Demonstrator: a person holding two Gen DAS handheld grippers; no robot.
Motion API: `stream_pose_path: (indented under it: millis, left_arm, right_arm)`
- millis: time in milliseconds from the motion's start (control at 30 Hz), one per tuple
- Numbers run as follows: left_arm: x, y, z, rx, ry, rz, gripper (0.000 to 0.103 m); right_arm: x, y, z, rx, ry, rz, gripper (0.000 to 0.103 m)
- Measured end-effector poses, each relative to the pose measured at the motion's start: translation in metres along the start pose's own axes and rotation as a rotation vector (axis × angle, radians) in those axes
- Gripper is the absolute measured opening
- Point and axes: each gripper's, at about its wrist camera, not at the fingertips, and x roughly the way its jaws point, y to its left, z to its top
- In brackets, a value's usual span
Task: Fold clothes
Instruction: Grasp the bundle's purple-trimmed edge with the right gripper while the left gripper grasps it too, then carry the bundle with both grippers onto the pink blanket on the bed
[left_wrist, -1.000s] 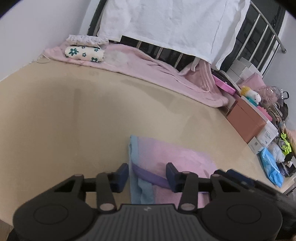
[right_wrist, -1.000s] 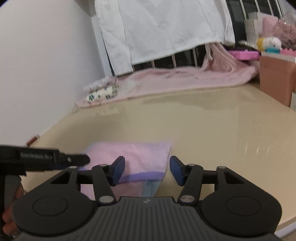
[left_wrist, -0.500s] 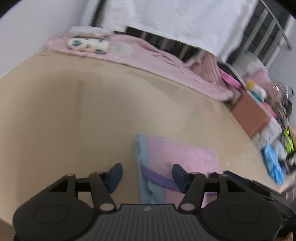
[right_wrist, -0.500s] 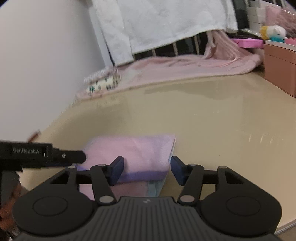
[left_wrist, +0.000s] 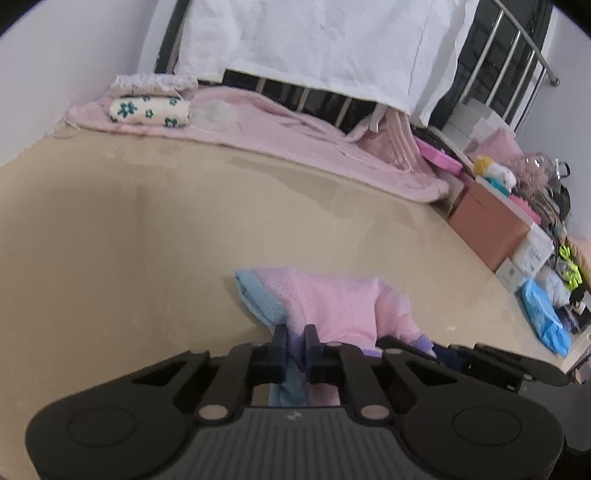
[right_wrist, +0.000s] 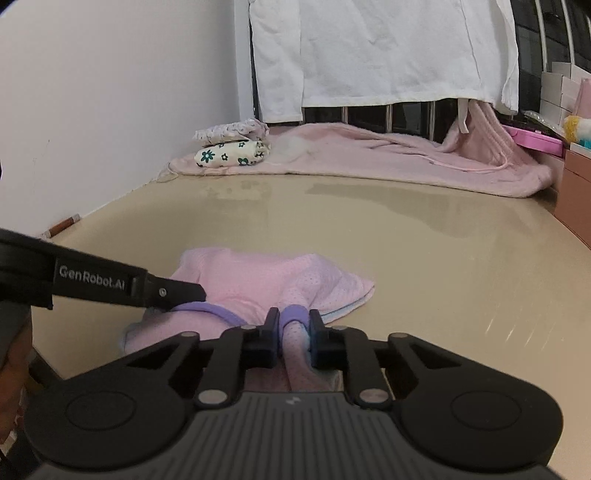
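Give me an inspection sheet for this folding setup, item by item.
Surface: glossy beige table, bare in the middle.
Job's things: pink garment with purple band and blue edge, bunched at the near edge.
Clutter: pink blanket and floral folded cloth at the far side; brown box and blue bag to the right.
Grippers: left claw shut on the garment's band; right claw shut on it too.
Cables: nothing seen.
Surroundings: white sheet hung over a metal railing; white wall.

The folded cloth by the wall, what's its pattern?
Cream folded cloth with dark green flowers, clearest in the right wrist view.
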Motion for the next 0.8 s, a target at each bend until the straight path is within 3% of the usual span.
stream_pose_path:
  millis: [200, 433, 567, 700, 800]
  left_arm:
    - [-0.014, 0.017, 0.042, 0.008, -0.088, -0.008, 0.004]
    - [-0.019, 0.047, 0.144, 0.071, -0.212, -0.028, 0.003]
    - [-0.003, 0.073, 0.215, 0.069, -0.226, -0.022, 0.003]
    - [0.011, 0.093, 0.292, 0.09, -0.285, 0.034, 0.003]
    - [0.026, 0.107, 0.335, 0.132, -0.324, 0.084, 0.003]
  right_arm:
    - [-0.001, 0.008, 0.035, 0.019, -0.069, 0.058, 0.012]
    - [0.026, 0.016, 0.125, -0.018, -0.17, 0.134, 0.012]
    - [0.068, 0.009, 0.19, -0.036, -0.201, 0.167, 0.012]
    - [0.116, 0.015, 0.265, -0.057, -0.245, 0.18, 0.012]
    - [0.156, 0.021, 0.286, -0.062, -0.229, 0.185, 0.012]
